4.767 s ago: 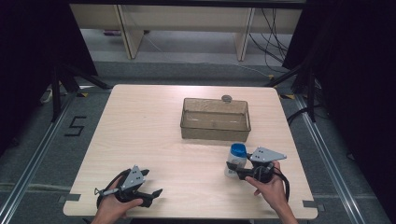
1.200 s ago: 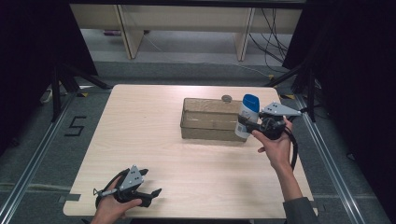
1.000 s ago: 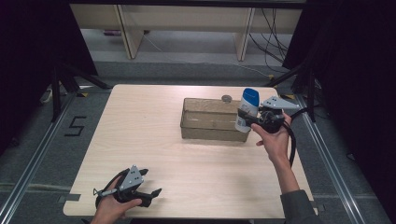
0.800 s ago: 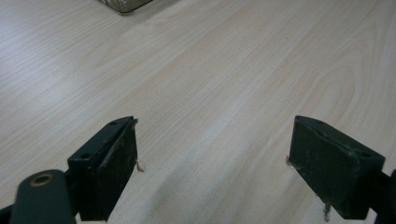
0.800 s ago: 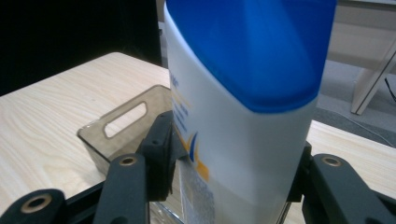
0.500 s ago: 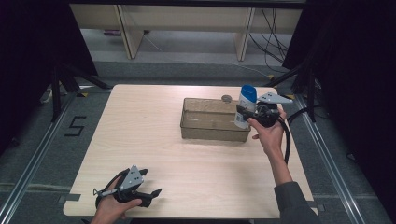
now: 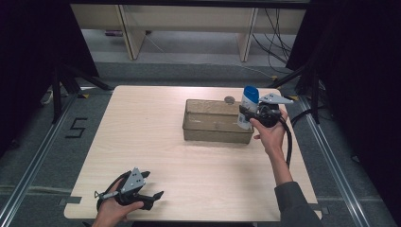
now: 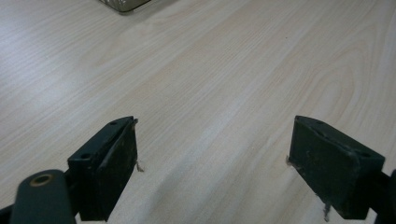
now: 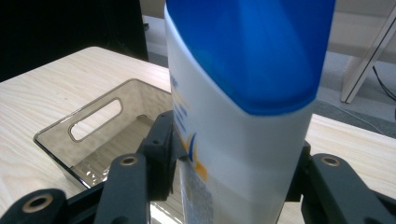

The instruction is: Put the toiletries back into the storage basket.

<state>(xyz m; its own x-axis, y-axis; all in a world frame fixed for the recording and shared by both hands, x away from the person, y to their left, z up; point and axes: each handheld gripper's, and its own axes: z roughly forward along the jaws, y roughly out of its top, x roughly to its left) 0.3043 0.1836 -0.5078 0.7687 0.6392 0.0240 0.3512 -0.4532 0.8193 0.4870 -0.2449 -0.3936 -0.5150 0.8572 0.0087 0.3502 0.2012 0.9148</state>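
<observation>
Tabletop (image 7: 156, 142) of pale wood carries everything, and on its far right half sits the smoky see-through bin (image 7: 208, 132), long side toward the person. Against the picture from nearly five seconds ago, the bin and the left gripper (image 7: 153, 195) lie where they did, while the right gripper (image 7: 242, 116) has left the near right part of the table and now hangs at the bin's right end, its bottle (image 7: 248, 105) carried along. Over the last second it has drifted a little leftward and lower, toward the bin's rim.

In the right gripper view the black jaws are clamped on the white body of the bottle (image 9: 243, 154), which stands upright with its blue cap (image 9: 252, 46) on top; the bin (image 9: 60, 140) with its slotted handle lies just beyond and below.

The left gripper rests near the table's front left corner, and in the left gripper view its jaws stand spread wide with only bare wood (image 8: 210, 70) between them.

Behind the bin's far edge sits a small round grey thing (image 7: 229, 100), too small to make out. The bottle's base is hidden by the jaws, and its label print is blurred.
</observation>
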